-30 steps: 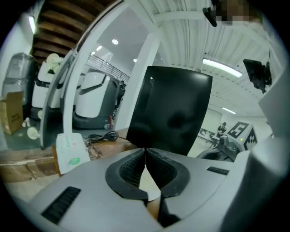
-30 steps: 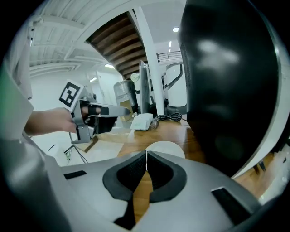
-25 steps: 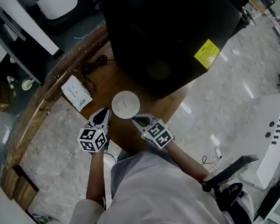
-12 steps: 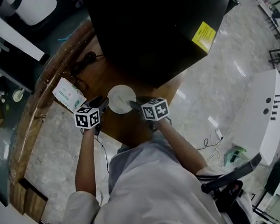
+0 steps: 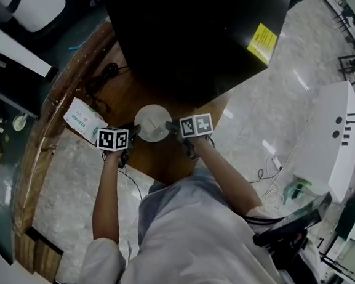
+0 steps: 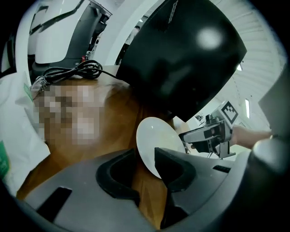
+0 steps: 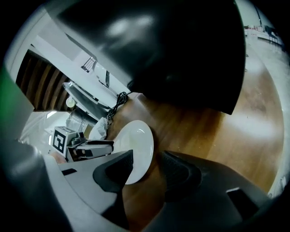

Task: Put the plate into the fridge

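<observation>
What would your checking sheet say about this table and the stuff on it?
Surface: wooden table, brown with a curved edge.
Job's things: white plate lying empty on the table; black fridge just behind it.
Clutter: white packet left of the plate.
Grippers: left gripper and right gripper flank the plate, their jaws apart and just been opening. The plate's rim shows in each gap, not pinched.
Cables: black cable coiled on the table.
Surroundings: pale shiny floor, white machine.

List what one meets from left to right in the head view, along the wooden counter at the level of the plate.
white packet → left claw → plate → right claw
</observation>
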The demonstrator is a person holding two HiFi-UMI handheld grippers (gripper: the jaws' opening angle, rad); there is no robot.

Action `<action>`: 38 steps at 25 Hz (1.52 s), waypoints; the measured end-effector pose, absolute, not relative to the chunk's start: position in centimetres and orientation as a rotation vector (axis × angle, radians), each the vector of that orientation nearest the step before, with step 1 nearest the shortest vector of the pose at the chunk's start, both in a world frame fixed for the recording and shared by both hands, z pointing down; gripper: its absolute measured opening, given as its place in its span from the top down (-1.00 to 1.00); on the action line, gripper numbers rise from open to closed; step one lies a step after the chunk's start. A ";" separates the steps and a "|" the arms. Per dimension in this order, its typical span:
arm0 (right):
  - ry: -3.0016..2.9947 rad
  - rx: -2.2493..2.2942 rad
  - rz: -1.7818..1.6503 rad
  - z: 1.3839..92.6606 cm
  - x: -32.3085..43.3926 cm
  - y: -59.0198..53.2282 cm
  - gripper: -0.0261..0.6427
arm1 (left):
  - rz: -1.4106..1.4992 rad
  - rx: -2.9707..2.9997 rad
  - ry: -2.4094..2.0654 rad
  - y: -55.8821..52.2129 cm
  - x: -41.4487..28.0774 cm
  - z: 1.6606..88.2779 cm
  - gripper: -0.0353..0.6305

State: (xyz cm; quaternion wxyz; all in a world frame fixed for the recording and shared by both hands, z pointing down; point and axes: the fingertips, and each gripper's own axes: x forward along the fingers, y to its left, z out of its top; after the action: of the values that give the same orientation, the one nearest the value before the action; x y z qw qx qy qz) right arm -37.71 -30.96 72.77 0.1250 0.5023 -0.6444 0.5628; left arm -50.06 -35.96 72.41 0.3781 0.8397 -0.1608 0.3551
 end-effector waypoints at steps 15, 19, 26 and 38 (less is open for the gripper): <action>-2.041 1.319 2.268 72.2 -40.2 -31.4 0.61 | 0.803 2.042 -0.455 -37.7 -50.3 72.3 0.56; -2.096 1.272 2.384 72.2 -40.7 -30.8 0.74 | 0.789 2.026 -0.485 -38.1 -50.3 72.5 0.58; -2.190 1.224 2.461 71.9 -41.5 -29.9 0.80 | 0.875 2.118 -0.483 -37.4 -49.9 72.8 0.63; -2.156 1.342 2.386 72.1 -41.1 -28.5 0.85 | 0.791 2.350 -0.558 -36.5 -49.5 71.3 0.63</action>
State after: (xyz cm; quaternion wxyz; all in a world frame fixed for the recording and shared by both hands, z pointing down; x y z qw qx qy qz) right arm -41.06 -28.54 72.07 -0.1705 0.3795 -0.6096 0.6748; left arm -49.46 -36.52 71.34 0.2954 0.8833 -0.2099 0.2973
